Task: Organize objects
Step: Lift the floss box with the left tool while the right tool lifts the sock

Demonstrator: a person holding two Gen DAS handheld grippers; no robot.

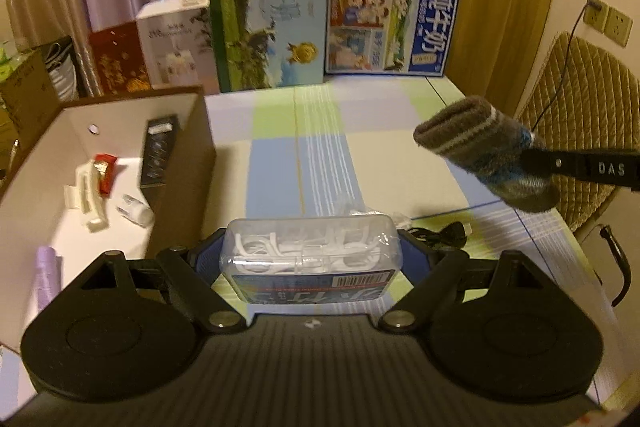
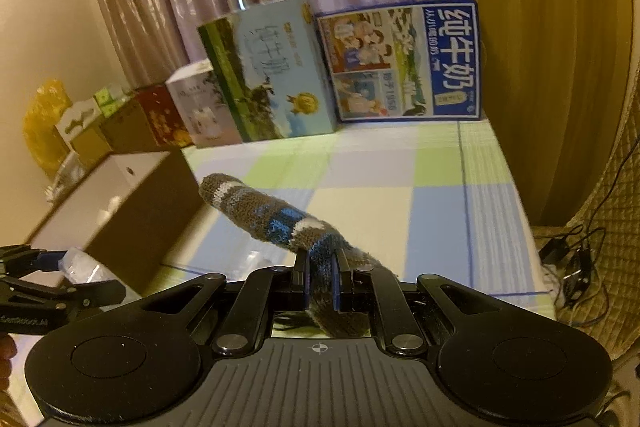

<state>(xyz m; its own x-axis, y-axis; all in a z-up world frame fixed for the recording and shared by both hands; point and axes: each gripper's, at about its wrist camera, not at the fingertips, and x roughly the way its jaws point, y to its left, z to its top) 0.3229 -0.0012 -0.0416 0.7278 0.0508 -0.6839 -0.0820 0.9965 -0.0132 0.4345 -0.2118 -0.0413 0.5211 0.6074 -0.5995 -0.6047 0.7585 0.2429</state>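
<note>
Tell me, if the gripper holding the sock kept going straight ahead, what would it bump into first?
Probably the milk cartons standing at the far end of the table. The right gripper, shut on the sock, points over bare tablecloth toward them; depth is hard to judge.

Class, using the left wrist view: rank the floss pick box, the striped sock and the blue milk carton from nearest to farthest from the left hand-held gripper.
1. Floss pick box: clamped in the left hand-held gripper itself.
2. Striped sock: off to the right, held in mid-air by the right hand-held gripper.
3. Blue milk carton: standing at the table's far edge, right of centre.
</note>
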